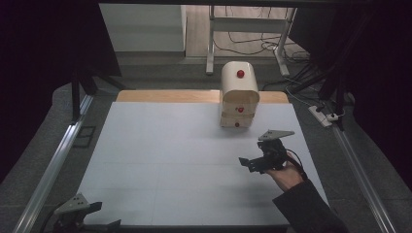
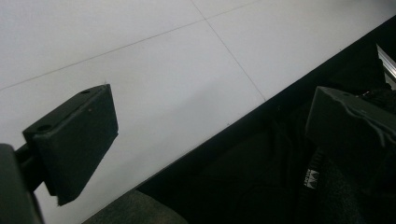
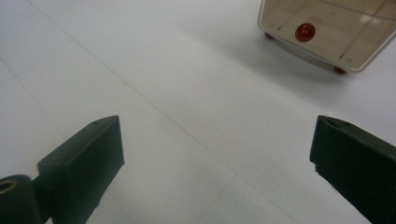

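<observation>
A cream drawer cabinet (image 1: 239, 94) with red knobs stands upright at the back right of the white table (image 1: 170, 155). My right gripper (image 1: 248, 164) hovers over the table in front of it, a short way toward the near edge, held by a hand in a dark sleeve. In the right gripper view, my right gripper (image 3: 217, 158) is open with only bare table between its jaws, and the cabinet (image 3: 322, 32) sits ahead to the upper right. My left gripper (image 1: 104, 215) rests at the table's near left corner. My left gripper (image 2: 210, 135) is open and empty over the table's edge.
A wooden strip (image 1: 165, 95) borders the table's far edge. Metal rails (image 1: 53, 165) run along both sides. On the floor to the right lie a power strip (image 1: 323, 115) and cables. A metal frame (image 1: 210, 48) stands behind the table.
</observation>
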Tool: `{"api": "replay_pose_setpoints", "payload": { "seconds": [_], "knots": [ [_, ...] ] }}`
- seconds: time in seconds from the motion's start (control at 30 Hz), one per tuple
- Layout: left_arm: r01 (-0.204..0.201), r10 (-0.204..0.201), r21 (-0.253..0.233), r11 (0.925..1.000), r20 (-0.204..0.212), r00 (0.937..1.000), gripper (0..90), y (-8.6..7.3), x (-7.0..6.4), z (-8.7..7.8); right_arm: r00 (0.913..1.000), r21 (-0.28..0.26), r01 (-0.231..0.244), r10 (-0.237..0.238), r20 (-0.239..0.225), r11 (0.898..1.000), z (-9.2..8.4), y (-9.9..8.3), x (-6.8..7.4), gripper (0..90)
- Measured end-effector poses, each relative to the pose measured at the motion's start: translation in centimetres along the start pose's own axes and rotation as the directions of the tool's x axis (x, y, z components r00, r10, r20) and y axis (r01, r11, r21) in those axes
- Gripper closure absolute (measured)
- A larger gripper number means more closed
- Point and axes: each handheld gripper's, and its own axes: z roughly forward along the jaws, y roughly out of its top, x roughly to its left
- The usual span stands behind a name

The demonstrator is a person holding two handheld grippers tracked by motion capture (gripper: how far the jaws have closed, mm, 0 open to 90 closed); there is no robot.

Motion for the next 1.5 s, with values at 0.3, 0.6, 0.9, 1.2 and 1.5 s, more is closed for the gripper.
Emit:
{"api": "replay_pose_setpoints", "payload": {
  "seconds": [0.3, 0.6, 0.9, 1.2, 1.5],
  "knots": [
    [0.000, 0.000, -0.017, 0.9999, -0.010, 0.9999, 2.9, 0.0, -0.1, -0.2, 1.0000, -0.002, 0.002, -0.002, -0.003, 1.000, -1.8, -2.6, 1.4, 0.0],
    [-0.012, 0.011, -0.024, 0.9996, -0.027, 0.9996, 2.9, -0.1, -0.2, -0.3, 0.9997, -0.005, -0.020, 0.020, 0.012, 1.000, -3.8, -5.4, 2.4, 0.0],
    [-0.023, 0.022, -0.025, 0.9994, -0.018, 0.9996, 2.4, -0.2, -0.2, -0.4, 0.9984, 0.013, -0.024, 0.023, 0.051, 1.000, -5.5, -7.6, 3.2, 0.0],
    [-0.023, 0.022, -0.027, 0.9994, -0.012, 0.9997, 2.2, -0.2, -0.1, -0.4, 0.9960, 0.013, -0.056, 0.055, 0.071, 0.998, -7.0, -9.4, 3.9, 0.0],
    [-0.019, 0.019, -0.025, 0.9995, -0.008, 0.9998, 2.1, -0.2, 0.0, -0.4, 0.9903, 0.005, -0.109, 0.108, 0.087, 0.994, -8.5, -11.0, 4.1, 0.0]
  ]
}}
